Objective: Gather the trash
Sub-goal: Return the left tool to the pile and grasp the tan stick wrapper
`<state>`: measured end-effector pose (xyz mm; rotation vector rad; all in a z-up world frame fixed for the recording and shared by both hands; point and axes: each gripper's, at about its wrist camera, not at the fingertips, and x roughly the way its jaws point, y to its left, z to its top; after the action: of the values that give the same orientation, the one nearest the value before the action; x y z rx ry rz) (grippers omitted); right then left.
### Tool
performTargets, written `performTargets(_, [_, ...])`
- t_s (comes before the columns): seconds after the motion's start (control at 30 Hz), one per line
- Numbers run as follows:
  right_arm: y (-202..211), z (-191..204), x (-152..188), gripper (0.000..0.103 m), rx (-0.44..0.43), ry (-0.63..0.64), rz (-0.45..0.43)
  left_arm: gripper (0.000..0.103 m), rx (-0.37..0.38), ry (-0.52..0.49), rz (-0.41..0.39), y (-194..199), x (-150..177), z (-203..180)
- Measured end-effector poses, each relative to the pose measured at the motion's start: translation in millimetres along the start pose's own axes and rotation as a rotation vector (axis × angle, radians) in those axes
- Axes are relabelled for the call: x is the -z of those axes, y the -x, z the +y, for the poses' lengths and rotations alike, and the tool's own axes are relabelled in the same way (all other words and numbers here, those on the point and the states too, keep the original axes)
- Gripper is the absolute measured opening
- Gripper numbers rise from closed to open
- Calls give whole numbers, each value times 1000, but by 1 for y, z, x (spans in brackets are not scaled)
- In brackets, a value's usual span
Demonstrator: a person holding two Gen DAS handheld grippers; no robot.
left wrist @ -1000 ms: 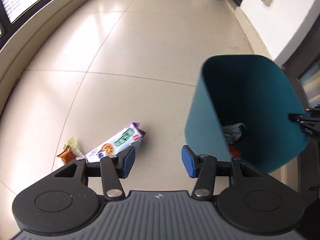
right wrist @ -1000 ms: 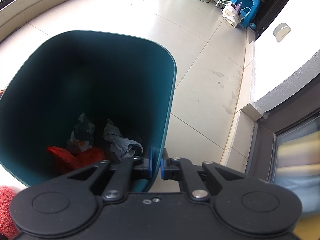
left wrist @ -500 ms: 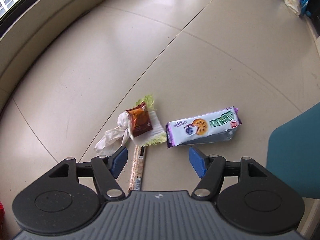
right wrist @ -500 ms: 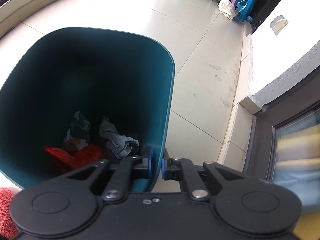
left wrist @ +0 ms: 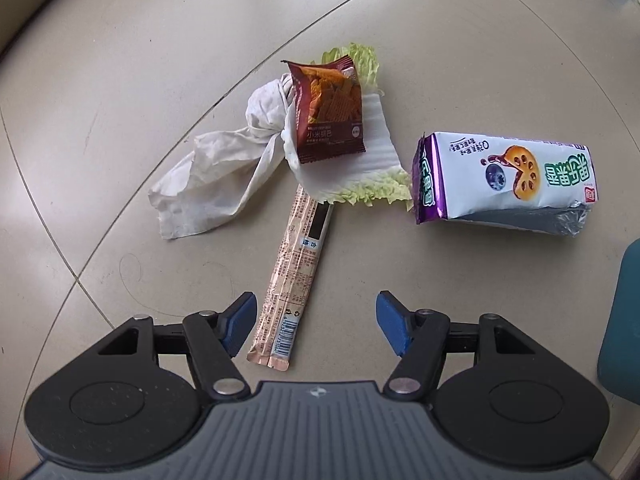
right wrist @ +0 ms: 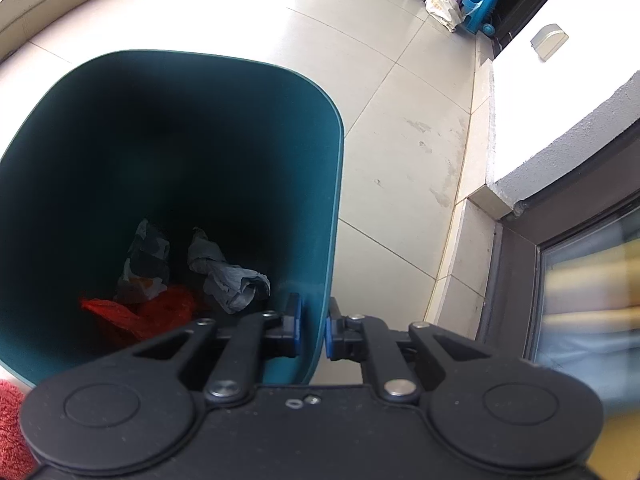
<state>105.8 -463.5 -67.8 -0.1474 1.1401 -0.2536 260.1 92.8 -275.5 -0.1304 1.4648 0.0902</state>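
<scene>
Left gripper (left wrist: pixel 316 322): jaws wide apart, holding nothing, low over the tiled floor (left wrist: pixel 120 80). Over the last second it has swung away from the teal bin (left wrist: pixel 622 320) and come down on the litter; the bin, which filled the right of its view, is now only a sliver at the right edge.

Nearest the left finger, just beside its blue pad: a long narrow stick wrapper (left wrist: pixel 294 276), its barcode end lying between the fingers. Its far end runs under a cabbage leaf (left wrist: pixel 360 156). A brown chip packet (left wrist: pixel 328 110) lies on that leaf; a crumpled white tissue (left wrist: pixel 224 164) touches the leaf's left side. To the right, close to the leaf edge, a purple-and-white biscuit pack (left wrist: pixel 504 180).

Right gripper (right wrist: pixel 314 330): closed on the bin wall (right wrist: pixel 320 280), one pad inside, one outside, unchanged from a second ago. Inside the bin: red wrapper (right wrist: pixel 136 312), crumpled grey paper (right wrist: pixel 228 276).

Judgement: collection partly done; five pieces left on the floor. The stick wrapper looks like the next pick, though flat film on tile may be hard to pinch.
</scene>
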Motion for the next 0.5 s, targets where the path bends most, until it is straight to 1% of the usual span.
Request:
performTargets(0.03, [0,-1,0,10,1,-3,1,58,5,7,8,-4,-1,1])
performTargets(0.1, [0,0,0,10,3,-5,5,50,15,15,24,-12,-2,4])
performTargets(0.2, [0,0,-1,10,6,-3,9,42,4,21,33,-20,-3,9])
performTargets(0.27, [-1,1,-2,10,8,-1,11,39,-15,24,37,-25,-4,11])
performTargets(0.4, [-1,2,-3,10,10,0,11,38,-48,11,35,-29,-3,14])
performTargets(0.43, [-1,2,-3,10,10,1,12,37,-51,8,41,-31,-4,14])
performTargets(0.47, [-1,2,-3,10,11,2,12,33,-63,2,49,-34,-4,13])
performTargets(0.5, [-1,2,-3,10,10,1,12,31,-69,-3,42,-35,-4,12])
